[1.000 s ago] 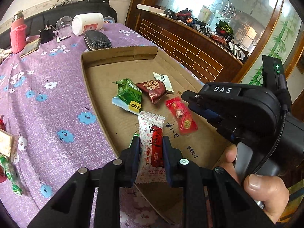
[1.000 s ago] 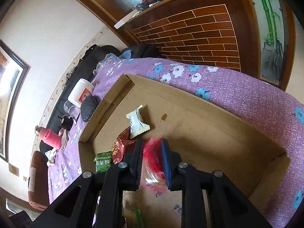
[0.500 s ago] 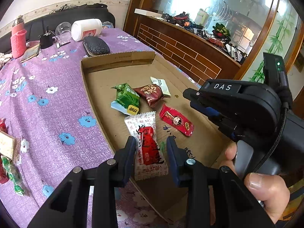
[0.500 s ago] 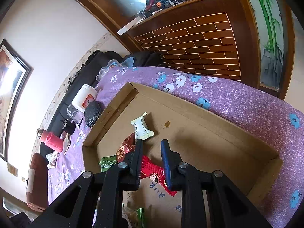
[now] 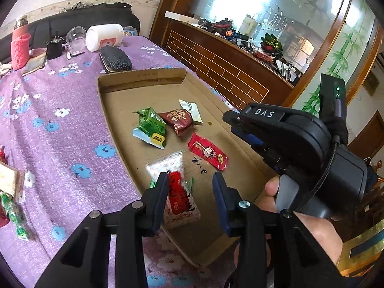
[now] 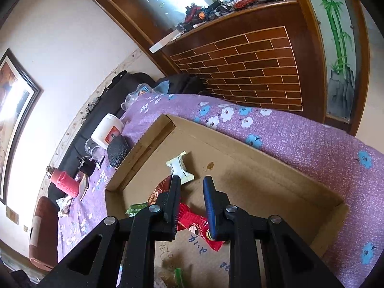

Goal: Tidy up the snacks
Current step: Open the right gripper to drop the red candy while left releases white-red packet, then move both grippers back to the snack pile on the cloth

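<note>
Between the parted pads of the left gripper [image 5: 189, 184], whose jaws have just been opening, a white-and-red snack packet [image 5: 178, 196] is lying released on the cardboard tray [image 5: 144, 81]. At two o'clock a red packet [image 5: 208, 151] is resting; at twelve, green [image 5: 151, 126], maroon [image 5: 180, 119] and white [image 5: 191, 107] packets. The right gripper [image 6: 190, 187], marked "DAS", is hovering with fingers nearly together, gripping nothing.

Left gripper [image 5: 189, 184] jaws just opening; white-red packet [image 5: 176, 193] apparently released.
</note>
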The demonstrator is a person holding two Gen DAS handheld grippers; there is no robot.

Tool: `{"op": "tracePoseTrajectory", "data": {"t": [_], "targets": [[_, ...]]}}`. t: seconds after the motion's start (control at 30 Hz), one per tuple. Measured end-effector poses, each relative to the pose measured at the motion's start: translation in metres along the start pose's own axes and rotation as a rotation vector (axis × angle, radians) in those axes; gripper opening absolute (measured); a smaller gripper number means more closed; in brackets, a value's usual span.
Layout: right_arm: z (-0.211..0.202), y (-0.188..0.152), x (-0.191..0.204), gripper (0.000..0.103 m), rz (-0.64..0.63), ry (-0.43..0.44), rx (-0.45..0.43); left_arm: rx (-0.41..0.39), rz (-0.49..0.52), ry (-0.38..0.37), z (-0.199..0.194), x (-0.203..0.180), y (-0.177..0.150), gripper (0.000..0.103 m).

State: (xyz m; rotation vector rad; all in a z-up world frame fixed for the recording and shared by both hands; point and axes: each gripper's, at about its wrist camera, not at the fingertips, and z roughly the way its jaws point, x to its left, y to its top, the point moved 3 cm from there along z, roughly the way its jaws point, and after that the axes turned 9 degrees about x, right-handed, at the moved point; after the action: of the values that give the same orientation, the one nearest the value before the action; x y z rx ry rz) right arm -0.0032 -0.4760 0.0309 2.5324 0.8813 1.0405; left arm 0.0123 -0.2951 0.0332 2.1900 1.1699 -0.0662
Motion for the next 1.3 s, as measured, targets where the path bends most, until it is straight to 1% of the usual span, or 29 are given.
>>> {"op": "tracePoseTrajectory", "data": {"t": [0.1, 0.2, 0.37, 0.47, 0.57, 0.73, 0.8, 0.93, 1.0, 1.07, 1.1, 1.17, 1.2, 1.3], "targets": [[-0.003, -0.001, 0.005, 0.021, -0.023, 0.014, -0.018, -0.028, -0.001, 0.013, -0.014, 0.002, -0.001, 0.036], [-0.006, -0.005, 0.017, 0.021, -0.074, 0.032, -0.036, -0.046, -0.005, 0.032, -0.028, 0.006, -0.002, 0.037], [-0.009, -0.020, 0.049, 0.022, -0.230, 0.064, -0.051, -0.071, -0.027, 0.074, -0.051, 0.021, -0.009, 0.037], [-0.009, -0.031, 0.065, 0.022, -0.320, 0.108, -0.047, -0.081, -0.047, 0.098, -0.064, 0.035, -0.016, 0.038], [-0.008, -0.048, 0.087, 0.023, -0.438, 0.145, -0.030, -0.096, -0.076, 0.135, -0.077, 0.053, -0.026, 0.040], [0.000, -0.089, 0.123, 0.023, -0.655, 0.216, 0.046, -0.121, -0.144, 0.178, -0.102, 0.088, -0.042, 0.041], [0.000, -0.102, 0.132, 0.023, -0.726, 0.228, 0.054, -0.138, -0.188, 0.188, -0.115, 0.107, -0.050, 0.041], [-0.002, -0.132, 0.149, 0.023, -0.881, 0.285, 0.076, -0.167, -0.283, 0.217, -0.141, 0.146, -0.064, 0.041], [-0.003, -0.149, 0.155, 0.028, -0.956, 0.307, 0.095, -0.175, -0.341, 0.241, -0.151, 0.170, -0.071, 0.042], [-0.002, -0.165, 0.161, 0.038, -1.027, 0.317, 0.116, -0.172, -0.397, 0.261, -0.155, 0.189, -0.077, 0.042], [-0.001, -0.174, 0.164, 0.039, -1.066, 0.327, 0.137, -0.169, -0.427, 0.266, -0.156, 0.199, -0.080, 0.042], [0.000, -0.185, 0.166, 0.039, -1.107, 0.325, 0.150, -0.150, -0.496, 0.268, -0.157, 0.220, -0.086, 0.042], [0.001, -0.188, 0.166, 0.039, -1.123, 0.316, 0.152, -0.138, -0.539, 0.257, -0.155, 0.230, -0.089, 0.042], [0.001, -0.191, 0.164, 0.039, -1.133, 0.303, 0.147, -0.108, -0.616, 0.225, -0.148, 0.246, -0.094, 0.042]]}}
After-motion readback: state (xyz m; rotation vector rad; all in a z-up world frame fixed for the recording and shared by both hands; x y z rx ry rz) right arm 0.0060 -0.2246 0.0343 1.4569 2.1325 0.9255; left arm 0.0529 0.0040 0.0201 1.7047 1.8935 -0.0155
